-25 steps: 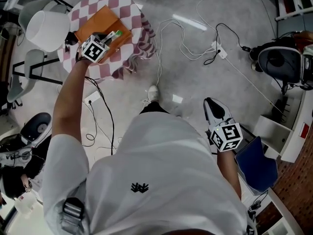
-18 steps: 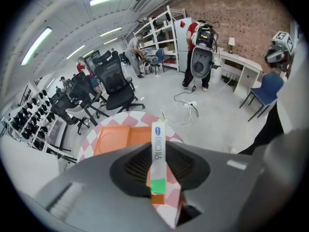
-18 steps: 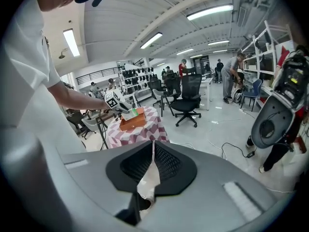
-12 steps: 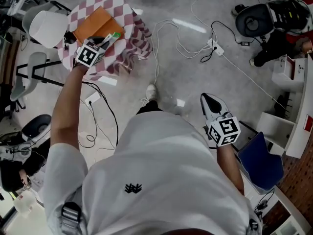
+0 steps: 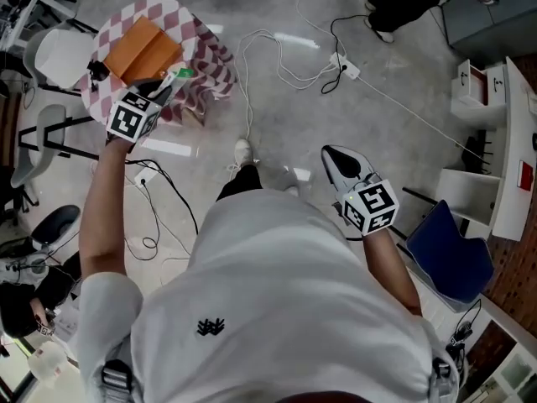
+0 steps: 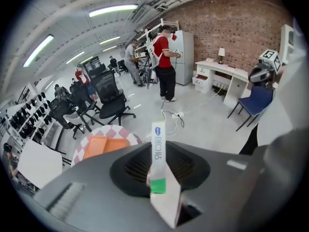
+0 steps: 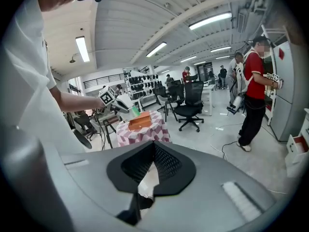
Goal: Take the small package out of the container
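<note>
gripping small package [image 5: 178,75] w/ left gripper [image 5: 161,87] — upper left of frame, just beside edge of orange container [image 5: 138,47] on checked table [image 5: 197,42]. holding right gripper [image 5: 339,159] centre-right — jaws closed, nothing btwn them.

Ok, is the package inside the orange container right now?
No, the left hand-held gripper holds the package between its jaws, outside the orange container.
</note>
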The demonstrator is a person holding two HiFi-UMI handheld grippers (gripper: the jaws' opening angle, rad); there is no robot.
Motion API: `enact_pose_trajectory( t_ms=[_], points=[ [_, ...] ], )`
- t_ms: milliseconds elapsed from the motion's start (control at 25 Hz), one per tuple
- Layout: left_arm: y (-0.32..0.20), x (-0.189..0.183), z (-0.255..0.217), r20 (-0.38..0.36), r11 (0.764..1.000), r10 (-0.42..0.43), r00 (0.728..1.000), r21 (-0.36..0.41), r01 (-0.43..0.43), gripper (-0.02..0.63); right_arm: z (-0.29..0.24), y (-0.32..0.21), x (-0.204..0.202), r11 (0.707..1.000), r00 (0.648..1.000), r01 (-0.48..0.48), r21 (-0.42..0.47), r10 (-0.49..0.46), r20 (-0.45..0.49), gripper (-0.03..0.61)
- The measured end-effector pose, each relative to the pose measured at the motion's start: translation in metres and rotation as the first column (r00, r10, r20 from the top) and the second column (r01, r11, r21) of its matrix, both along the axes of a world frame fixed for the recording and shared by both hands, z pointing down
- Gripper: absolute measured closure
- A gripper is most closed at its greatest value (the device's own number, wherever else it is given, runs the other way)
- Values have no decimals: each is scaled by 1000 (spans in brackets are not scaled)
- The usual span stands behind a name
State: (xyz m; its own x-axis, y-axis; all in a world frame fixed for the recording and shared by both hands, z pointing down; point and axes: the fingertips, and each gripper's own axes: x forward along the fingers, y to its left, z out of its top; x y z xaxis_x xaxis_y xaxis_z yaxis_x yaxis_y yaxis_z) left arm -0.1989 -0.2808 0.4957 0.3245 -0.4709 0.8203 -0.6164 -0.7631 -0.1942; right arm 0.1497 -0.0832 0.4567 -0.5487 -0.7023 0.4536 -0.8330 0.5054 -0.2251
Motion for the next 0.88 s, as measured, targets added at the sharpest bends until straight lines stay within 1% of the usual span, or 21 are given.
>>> enact_pose_trajectory(
  t_ms=[200,320,440,680,880],
  points=[
    [45,32,-23,-17,999,39,999,16,-39,467,1,27,9,1000,1000,13,2,-13,11,578],
    [73,44,-35,-27,998,63,998,18,-62,466,2,41,6,1000,1000,25,5,-25,14,578],
    [95,54,-50,-54,997,69,996,21,-68,466,-1,47,2,999,999,33,15,-34,19,578],
    [124,63,-56,-74,997,79,994,23,-77,467,-1,57,-7,998,998,57,18,-57,24,578],
    [136,64,-55,-81,996,87,993,21,-86,468,-2,58,-17,996,996,81,25,-82,22,578]
  ],
)
